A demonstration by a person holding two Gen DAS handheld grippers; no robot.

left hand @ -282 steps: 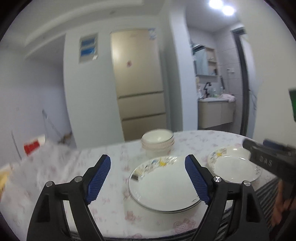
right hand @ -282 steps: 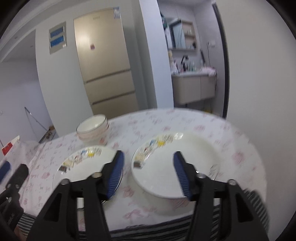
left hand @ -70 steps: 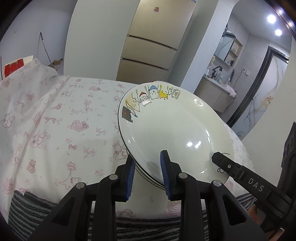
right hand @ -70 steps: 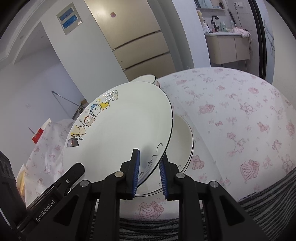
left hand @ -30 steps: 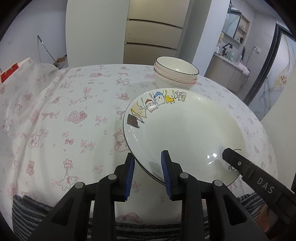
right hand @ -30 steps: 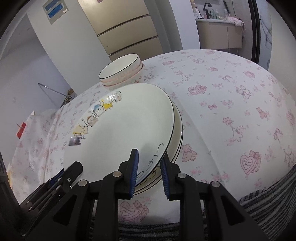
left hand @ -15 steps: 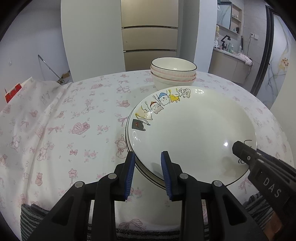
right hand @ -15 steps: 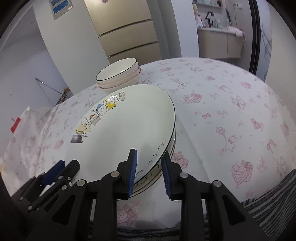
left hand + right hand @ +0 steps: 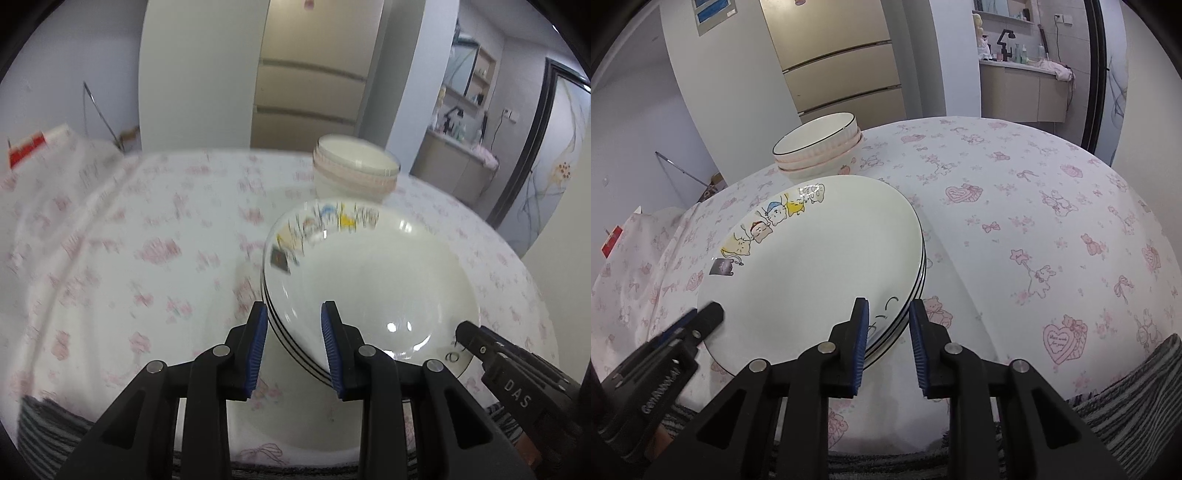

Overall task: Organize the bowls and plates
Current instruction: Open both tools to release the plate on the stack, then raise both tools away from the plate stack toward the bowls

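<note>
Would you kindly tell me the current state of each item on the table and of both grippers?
stack of plates: nested together, face up, lying on the tablecloth.
stack of bowls: nested, upright, apart from the plates.
tablecloth: spread over the table, creased at the far left.
left gripper: clamped on the stack's near rim.
right gripper: jaws closing, the stack's rim pinched between its pads.
</note>
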